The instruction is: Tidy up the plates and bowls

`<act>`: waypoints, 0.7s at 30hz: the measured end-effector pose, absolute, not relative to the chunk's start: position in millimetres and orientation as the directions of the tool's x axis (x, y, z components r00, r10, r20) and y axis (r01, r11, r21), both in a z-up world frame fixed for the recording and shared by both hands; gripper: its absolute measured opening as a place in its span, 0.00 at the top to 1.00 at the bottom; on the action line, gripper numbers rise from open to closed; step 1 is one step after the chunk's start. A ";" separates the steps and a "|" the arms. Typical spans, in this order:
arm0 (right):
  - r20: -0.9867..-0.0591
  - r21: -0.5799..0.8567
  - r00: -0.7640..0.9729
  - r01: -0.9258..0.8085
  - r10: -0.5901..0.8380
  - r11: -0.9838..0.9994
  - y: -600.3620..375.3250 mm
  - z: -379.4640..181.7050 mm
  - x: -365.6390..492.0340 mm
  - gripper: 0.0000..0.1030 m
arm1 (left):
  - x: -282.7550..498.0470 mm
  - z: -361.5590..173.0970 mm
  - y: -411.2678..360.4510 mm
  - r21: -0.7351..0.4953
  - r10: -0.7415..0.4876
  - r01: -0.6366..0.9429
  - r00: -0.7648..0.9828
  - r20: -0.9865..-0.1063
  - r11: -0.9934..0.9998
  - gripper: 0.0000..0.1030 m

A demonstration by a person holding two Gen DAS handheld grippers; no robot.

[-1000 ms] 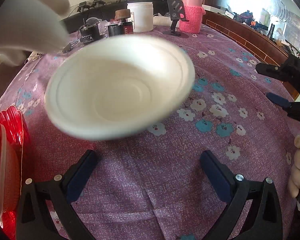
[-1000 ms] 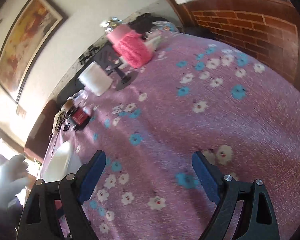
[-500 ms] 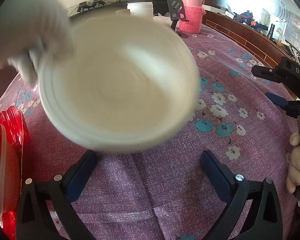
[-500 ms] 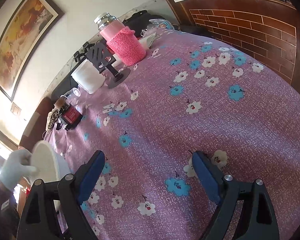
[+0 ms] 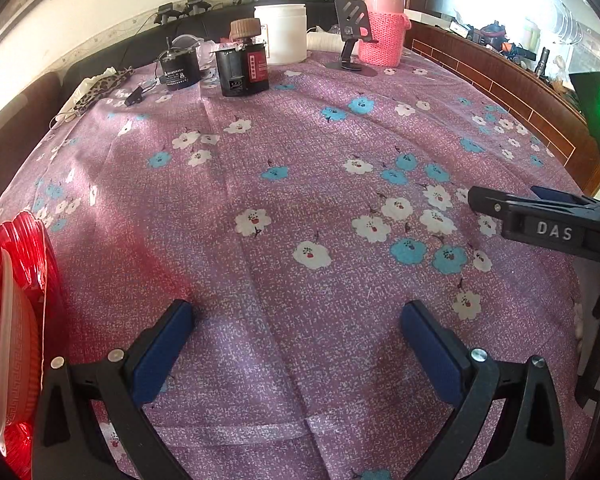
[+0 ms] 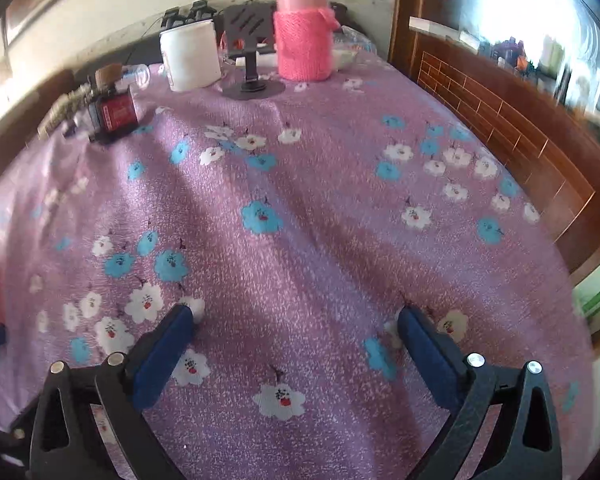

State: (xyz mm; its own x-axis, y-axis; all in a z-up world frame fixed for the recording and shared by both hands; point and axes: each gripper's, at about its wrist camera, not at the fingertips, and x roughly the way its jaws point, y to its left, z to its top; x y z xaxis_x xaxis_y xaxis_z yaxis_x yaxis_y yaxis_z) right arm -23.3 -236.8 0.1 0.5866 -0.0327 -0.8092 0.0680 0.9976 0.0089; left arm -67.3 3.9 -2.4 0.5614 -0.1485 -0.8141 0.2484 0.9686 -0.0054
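Observation:
A stack of red ribbed plates [image 5: 18,280] shows at the far left edge of the left wrist view, with a white-rimmed patterned bowl [image 5: 10,344] nested in it. My left gripper [image 5: 296,320] hovers open over the purple flowered tablecloth [image 5: 300,184], nothing between its fingers. My right gripper [image 6: 296,320] also hangs over bare cloth; its jaws are opening and hold nothing. Seen from the left wrist, the right gripper [image 5: 504,196] reaches in from the right edge. No white bowl is in view.
Along the table's far edge stand a pink knit-covered flask [image 6: 302,44], a white jar [image 6: 190,56], a black phone stand [image 6: 252,64] and a black box with a red label [image 5: 242,66]. A wooden brick-patterned ledge [image 6: 500,128] borders the right side.
The white bowl and the gloved hand that filled the left wrist view are gone from it. The right gripper has rolled upright and moved closer to the left one, its jaws slightly wider.

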 end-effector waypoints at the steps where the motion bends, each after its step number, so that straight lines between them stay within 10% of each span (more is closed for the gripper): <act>1: -0.810 -0.004 0.584 0.063 -0.040 0.998 -235.2 -0.2 -23.2 0.01 | -67.6 -2.1 3.7 -0.006 -0.149 0.248 0.561 -0.814 0.969 0.00; 21: -0.810 -0.004 0.585 0.063 -0.040 0.998 -235.6 -0.2 -24.1 0.01 | -68.4 -2.0 3.6 -0.006 -0.149 0.249 0.562 -0.814 0.969 0.00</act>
